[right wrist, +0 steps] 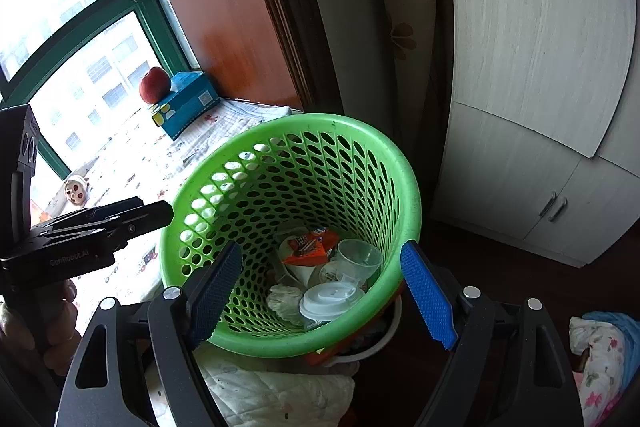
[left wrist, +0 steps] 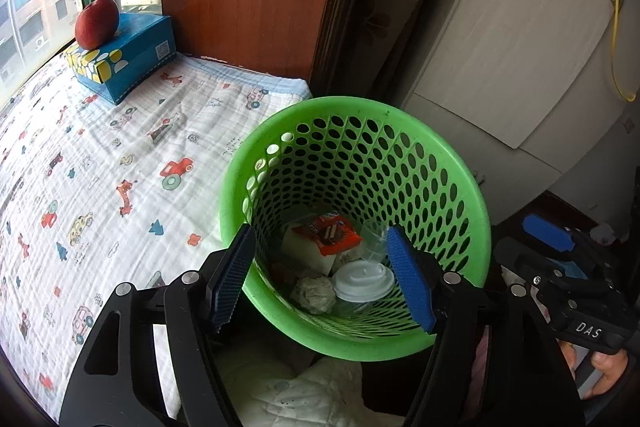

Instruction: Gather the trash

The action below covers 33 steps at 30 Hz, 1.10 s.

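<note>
Both tools hang spread wide and empty above a green perforated plastic waste basket (left wrist: 356, 131) that stands just beside a bed covered with a white cartoon-print blanket (left wrist: 100, 155). The left tool (left wrist: 324, 275) and the right tool (right wrist: 320, 291) each frame the basket's mouth. Inside lie an orange snack wrapper (left wrist: 328, 233), a white plastic cup lid (left wrist: 362, 281), a crumpled paper ball (left wrist: 314, 293) and a clear plastic cup (right wrist: 358, 259). A red apple (left wrist: 97, 21) sits on a blue tissue box (left wrist: 128, 59) by the window.
</note>
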Tool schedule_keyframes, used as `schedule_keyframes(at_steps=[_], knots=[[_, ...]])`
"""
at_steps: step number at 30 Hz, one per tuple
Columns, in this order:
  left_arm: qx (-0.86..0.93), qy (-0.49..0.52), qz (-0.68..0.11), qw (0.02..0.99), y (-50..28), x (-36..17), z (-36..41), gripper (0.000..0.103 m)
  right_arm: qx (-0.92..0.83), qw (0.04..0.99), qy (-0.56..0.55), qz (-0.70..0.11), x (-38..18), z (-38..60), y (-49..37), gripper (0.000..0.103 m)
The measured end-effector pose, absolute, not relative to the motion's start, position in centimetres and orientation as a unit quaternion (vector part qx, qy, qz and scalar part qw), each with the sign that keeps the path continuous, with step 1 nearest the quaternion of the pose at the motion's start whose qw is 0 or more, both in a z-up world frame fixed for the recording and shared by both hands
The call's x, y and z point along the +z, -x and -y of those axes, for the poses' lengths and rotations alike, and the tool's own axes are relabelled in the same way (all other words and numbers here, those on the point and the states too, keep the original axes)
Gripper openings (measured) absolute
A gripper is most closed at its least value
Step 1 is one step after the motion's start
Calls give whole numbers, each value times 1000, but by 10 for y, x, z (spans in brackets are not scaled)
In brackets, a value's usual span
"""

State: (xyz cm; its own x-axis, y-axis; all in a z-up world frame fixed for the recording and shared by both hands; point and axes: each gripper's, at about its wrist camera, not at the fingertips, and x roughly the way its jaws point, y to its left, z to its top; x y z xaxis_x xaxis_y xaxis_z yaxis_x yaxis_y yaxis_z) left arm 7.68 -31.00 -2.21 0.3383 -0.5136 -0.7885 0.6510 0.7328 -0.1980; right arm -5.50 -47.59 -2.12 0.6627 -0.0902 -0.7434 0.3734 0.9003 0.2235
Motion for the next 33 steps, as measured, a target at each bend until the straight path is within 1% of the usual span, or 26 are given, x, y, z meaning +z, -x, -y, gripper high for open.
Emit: schedule_keyframes(at_steps=[7,9,13,15,19,21,33], knots=[[-339,-75,-437,830,-76,-13,291,75,-116,897,-174,-390,-18,462,50,80],[-328,-72,-433,836,-77,-10,283,79,-111,898,-172,-389,-16,457,49,81],[-308,-63,-427,848,-80,-4,265,83,-97,901,-165,-390,-13,445,44,82],[-296,-61,-423,854,-81,-1,255,86,-90,902,-161,-390,-11,439,41,83],[-270,-59,-420,864,-81,2,235,89,-75,905,-154,-389,-8,424,34,84],[-258,-56,-420,869,-82,4,224,92,-67,907,-149,-389,-6,416,30,85],[-184,-41,-409,893,-82,12,154,93,-19,916,-116,-383,9,363,6,85]])
